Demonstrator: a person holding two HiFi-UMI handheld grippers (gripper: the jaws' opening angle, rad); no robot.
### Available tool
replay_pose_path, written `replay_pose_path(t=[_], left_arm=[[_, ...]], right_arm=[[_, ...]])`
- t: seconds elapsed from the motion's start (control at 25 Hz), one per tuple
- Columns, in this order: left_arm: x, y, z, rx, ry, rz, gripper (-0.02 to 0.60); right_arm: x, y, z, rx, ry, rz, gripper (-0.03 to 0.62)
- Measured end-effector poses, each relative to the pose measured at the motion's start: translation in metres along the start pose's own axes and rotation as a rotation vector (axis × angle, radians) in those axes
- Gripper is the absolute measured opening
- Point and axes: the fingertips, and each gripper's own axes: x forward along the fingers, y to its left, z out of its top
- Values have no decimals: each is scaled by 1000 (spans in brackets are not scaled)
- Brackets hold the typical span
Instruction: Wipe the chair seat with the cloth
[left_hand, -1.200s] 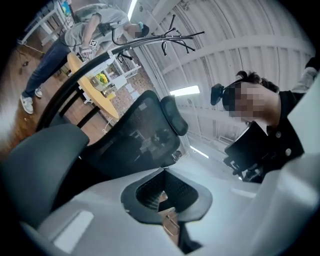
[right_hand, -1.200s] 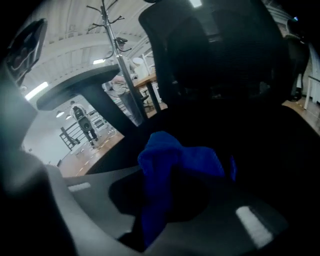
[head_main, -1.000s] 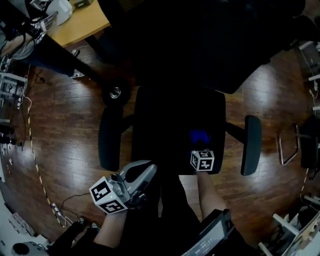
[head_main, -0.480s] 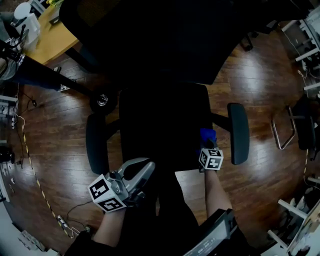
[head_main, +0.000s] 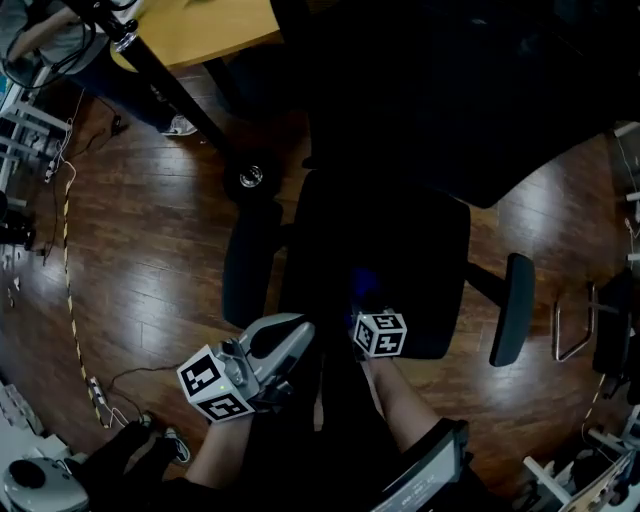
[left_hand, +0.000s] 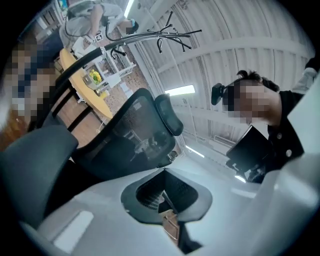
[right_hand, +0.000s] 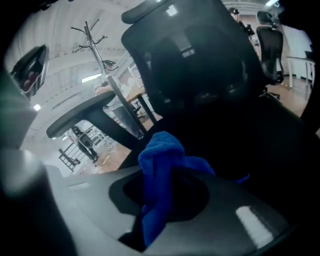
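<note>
- Overhead, the black chair seat (head_main: 400, 250) sits mid-frame on a wooden floor (head_main: 130, 260). Its backrest (head_main: 450, 90) rises from the 12 o'clock edge. The armrests (head_main: 245, 265) stand off at 9 and 3 o'clock.
- The right gripper (head_main: 370, 315) is over the seat's front edge, at about 6 to 7 o'clock on the seat.
- The cloth (head_main: 362, 288), blue, shows just at 12 o'clock of that gripper, over the front part of the seat. The light is dim, so I cannot tell whether it presses on the seat.
- In the right gripper view, the jaws are clamped on the cloth (right_hand: 160, 170). It bunches up out of the right gripper (right_hand: 150, 220) toward 12 o'clock, and one fold trails off toward 3 o'clock.
- Beyond the cloth the dark backrest (right_hand: 200, 65) fills the upper half of that view, with a coat stand (right_hand: 97, 55) at 10 o'clock.
- The left gripper (head_main: 285, 340) is held off the seat, at about 7 o'clock from it and at 9 o'clock of the right gripper. It is apart from the cloth.
- In the left gripper view, the jaws of the left gripper (left_hand: 167, 210) are pressed together with nothing between them. The view tilts up at the backrest (left_hand: 130, 137).
</note>
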Motion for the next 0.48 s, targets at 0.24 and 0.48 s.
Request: replay_pose_path(t=[0.24,0.48], left_arm=[[-40,20,27,8,-93,113,-6],[-75,30,43,6,-162,199,-6]], right_arm=[[58,118,-25,-103,144,215,60],[70,149,-56,-211,166,227,60]])
